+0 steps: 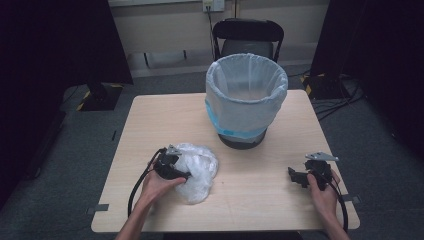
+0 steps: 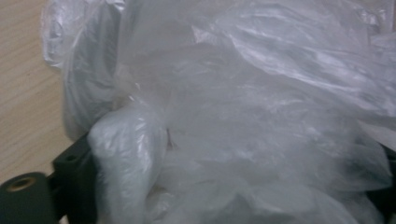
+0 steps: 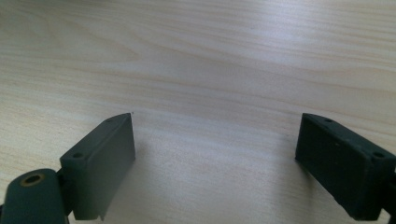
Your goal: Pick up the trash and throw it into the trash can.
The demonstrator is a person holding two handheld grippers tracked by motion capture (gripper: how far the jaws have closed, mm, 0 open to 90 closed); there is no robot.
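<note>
My left gripper (image 1: 172, 167) is buried in the crumpled clear plastic bag (image 1: 199, 170), grasp indiscernible; my right gripper (image 1: 305, 176) rests released on the pale wooden counter (image 1: 260, 195); lined bin (image 1: 246, 100) awaits.

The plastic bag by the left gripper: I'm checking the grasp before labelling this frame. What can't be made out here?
- Left gripper: the crumpled plastic bag covers the space between its jaws in the left gripper view, so the grip is unclear.
- Anything inside the bag: hidden by its cloudy folds in the high view.
- Bottom of the lined bin: hidden by its own wall in the high view.
</note>
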